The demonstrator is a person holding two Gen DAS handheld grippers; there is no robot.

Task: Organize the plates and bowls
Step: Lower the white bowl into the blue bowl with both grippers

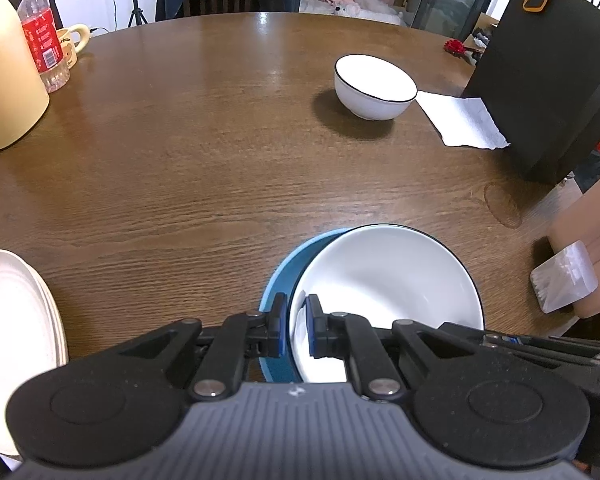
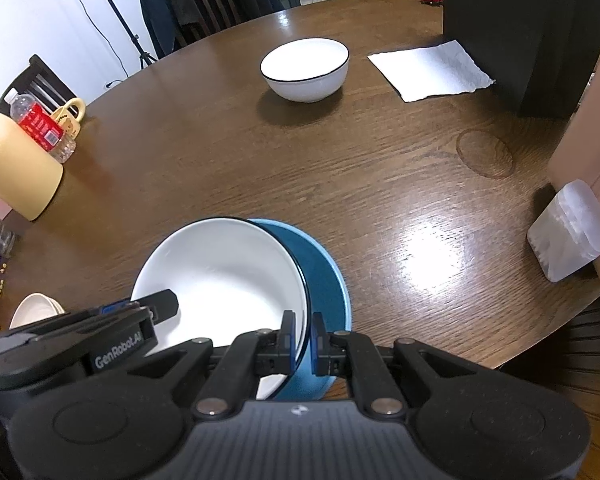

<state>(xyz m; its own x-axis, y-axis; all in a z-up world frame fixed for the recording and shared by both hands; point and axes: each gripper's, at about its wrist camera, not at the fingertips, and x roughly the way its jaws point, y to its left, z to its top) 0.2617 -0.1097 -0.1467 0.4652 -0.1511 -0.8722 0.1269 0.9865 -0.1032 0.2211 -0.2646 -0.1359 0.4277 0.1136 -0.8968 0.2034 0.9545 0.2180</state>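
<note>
A white bowl with a dark rim (image 1: pixel 384 280) was held inside a blue bowl (image 1: pixel 284 276), tilted so that the blue wall showed only along one side. The white bowl's near rim was clamped between the jaws of the left gripper (image 1: pixel 297 330), one blue pad outside the wall and the other inside the bowl. The opposite edge was pinched in the same way by the right gripper (image 2: pixel 302 340), whose jaws were drawn narrow on the white rim (image 2: pixel 220 272), with the blue bowl (image 2: pixel 324 276) lying just beyond the outer pad. From the right wrist view, the left gripper's body (image 2: pixel 80 340) was seen reaching over the white bowl's far edge.

Well ahead of both sets of jaws, a second white bowl (image 1: pixel 374 86) stood upright and alone on the wooden surface (image 1: pixel 204 152), with a white paper napkin (image 1: pixel 460 120) just beside it and a black box (image 1: pixel 548 92) beyond that. To the left of the left jaws, a stack of pale plates (image 1: pixel 16 320) rested at the surface's edge. Far off to that side, a cream jug (image 1: pixel 4 80), a water bottle with a red label (image 1: pixel 42 40) and a yellow mug (image 1: pixel 74 42) were grouped together. To the right of the jaws, a clear plastic container (image 2: pixel 568 232) leaned against a tan box (image 2: pixel 596 120).
</note>
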